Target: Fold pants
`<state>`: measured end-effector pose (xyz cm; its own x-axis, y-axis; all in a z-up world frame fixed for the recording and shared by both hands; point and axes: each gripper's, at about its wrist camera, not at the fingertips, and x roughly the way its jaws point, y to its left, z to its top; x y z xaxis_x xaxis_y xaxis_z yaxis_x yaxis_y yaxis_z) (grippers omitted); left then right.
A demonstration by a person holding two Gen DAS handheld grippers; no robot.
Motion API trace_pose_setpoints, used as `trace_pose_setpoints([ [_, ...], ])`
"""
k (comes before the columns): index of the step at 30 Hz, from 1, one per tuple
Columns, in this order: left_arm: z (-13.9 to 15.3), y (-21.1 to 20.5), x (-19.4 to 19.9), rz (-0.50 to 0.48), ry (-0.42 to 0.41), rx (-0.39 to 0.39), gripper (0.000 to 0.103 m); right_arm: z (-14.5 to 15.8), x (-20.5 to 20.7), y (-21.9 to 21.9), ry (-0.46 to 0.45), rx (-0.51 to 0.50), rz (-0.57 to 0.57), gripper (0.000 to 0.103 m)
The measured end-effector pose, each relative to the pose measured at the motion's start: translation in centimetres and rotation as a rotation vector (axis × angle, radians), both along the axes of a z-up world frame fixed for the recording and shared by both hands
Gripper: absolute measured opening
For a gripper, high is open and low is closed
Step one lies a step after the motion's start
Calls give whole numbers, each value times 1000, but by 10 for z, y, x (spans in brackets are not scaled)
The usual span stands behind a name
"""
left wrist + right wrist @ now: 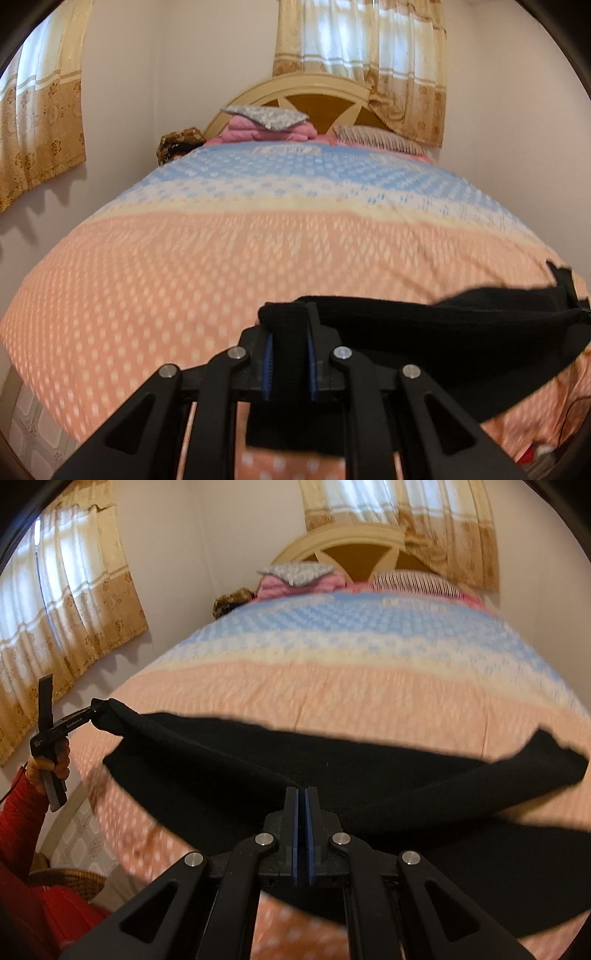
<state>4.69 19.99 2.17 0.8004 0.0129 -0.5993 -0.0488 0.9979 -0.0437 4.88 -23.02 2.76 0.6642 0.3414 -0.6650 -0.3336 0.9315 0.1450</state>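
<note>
Above the dotted peach bedspread (184, 277), soft black pants (443, 332) clenched in both hand-held grippers (290, 332) (303, 794).

The black pants (332, 760), soft and matte, hang stretched sideways above the near end of the peach-patterned bedspread (332, 694), one edge bunched into a thick roll, the far right end drooping in a loose flap.

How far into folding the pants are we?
Done: left gripper is clamped on the black pants. In hand: the pants hang stretched above the bedspread. The right gripper is shut; its grip isn't clear. Left: no finished fold visible yet.
</note>
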Motion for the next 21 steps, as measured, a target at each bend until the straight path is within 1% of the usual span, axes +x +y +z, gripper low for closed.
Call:
trace_pose_setpoints([
  [3,-18,0,-12,1,39,4,19,-30,-18,6,44,-34,-11,3],
  [5,-27,-1,-23,0,40,20,22,-43,-23,6,58,-43,-23,3],
  [8,-35,0,-28,3,27,72,36,-59,-26,7,70,-73,-29,3],
  [9,-38,1,-35,11,22,82,46,-63,-26,8,76,-85,-25,3],
  [10,-37,4,-37,23,19,92,58,-69,-25,11,80,-111,-19,3],
  [11,-36,8,-40,34,18,99,65,-74,-28,15,73,-137,-14,3],
  [13,-33,17,-46,60,26,115,89,-77,-32,17,46,-169,-9,4],
  [15,-28,28,-53,78,37,107,99,-77,-32,17,49,-177,-10,4],
  [18,-27,39,-66,85,59,85,99,-73,-29,14,101,-163,0,4],
  [20,-24,40,-73,111,66,116,99,-64,-29,13,136,-122,26,4],
  [21,-21,40,-76,117,68,126,99,-55,-30,14,128,-98,42,4],
])
